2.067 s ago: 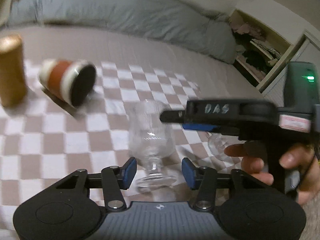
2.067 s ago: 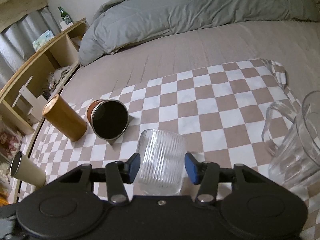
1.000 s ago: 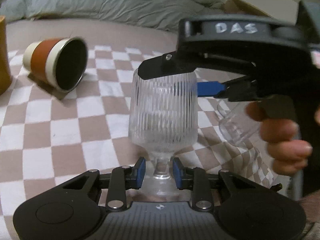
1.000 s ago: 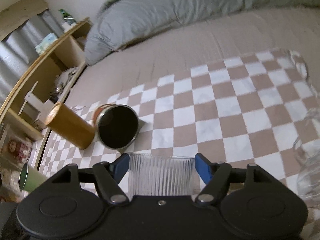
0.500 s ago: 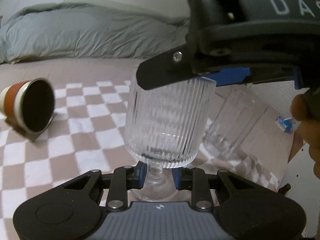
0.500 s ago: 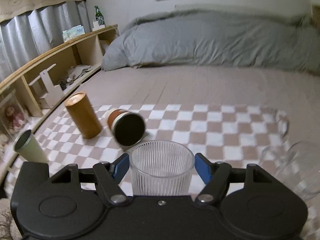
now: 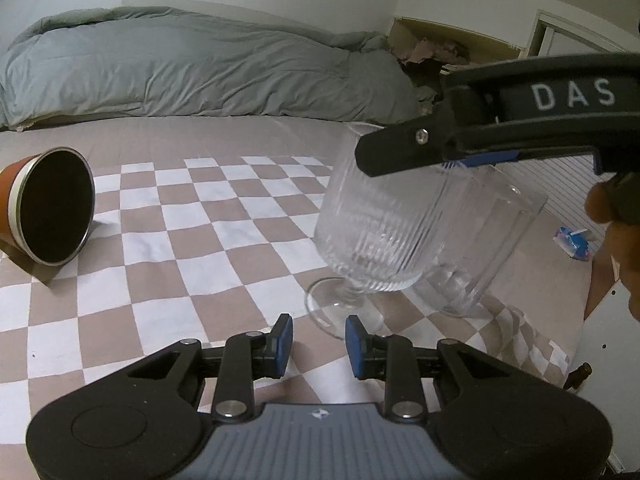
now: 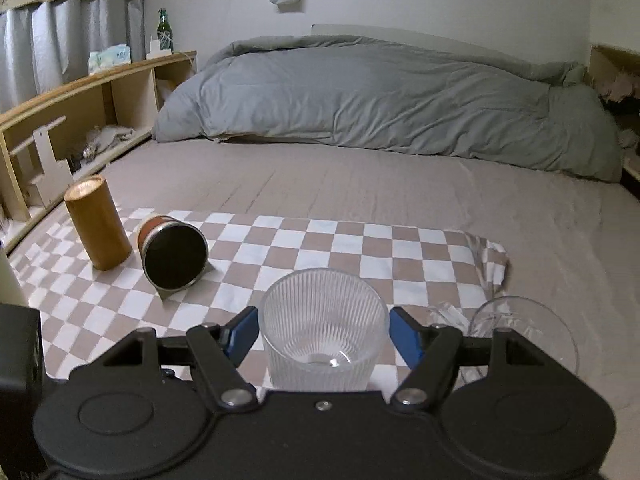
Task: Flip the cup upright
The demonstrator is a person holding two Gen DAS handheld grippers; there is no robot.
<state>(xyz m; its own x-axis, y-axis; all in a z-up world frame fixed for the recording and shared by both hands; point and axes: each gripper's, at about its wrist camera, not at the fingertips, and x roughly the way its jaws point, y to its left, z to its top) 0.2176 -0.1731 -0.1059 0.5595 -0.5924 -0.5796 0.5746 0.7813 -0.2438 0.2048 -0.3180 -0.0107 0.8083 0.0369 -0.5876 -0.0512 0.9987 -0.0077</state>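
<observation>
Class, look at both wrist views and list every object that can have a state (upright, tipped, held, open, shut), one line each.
Ribbed stemmed glass: mouth up, tilted, held at the bowl.
Right hand-held gripper: shut on the ribbed stemmed glass.
Left hand-held gripper: open, holding nothing, just short of the glass foot.
Orange cup: lying on its side, mouth toward the cameras.
Wooden cylinder: standing upright.
Second clear glass: leaning, resting on the checkered cloth.
</observation>
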